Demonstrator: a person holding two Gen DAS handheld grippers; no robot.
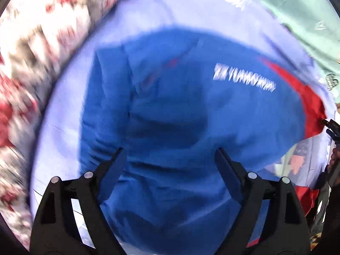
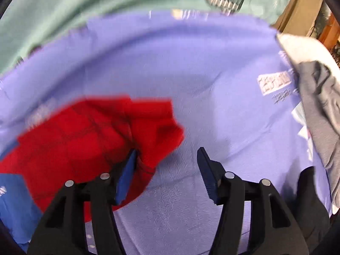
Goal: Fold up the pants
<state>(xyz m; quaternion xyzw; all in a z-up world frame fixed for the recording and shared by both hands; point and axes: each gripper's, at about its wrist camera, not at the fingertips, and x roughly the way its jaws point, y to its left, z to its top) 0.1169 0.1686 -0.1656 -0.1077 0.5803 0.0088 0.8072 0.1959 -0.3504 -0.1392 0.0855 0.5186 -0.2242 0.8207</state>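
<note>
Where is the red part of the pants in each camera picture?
Left wrist view: the red part of the pants runs as a strip along the right edge, beyond the blue part.
Right wrist view: the red part fills the lower left, beside the open right claw.
Shared landmark: the lavender sheet under the pants.
</note>
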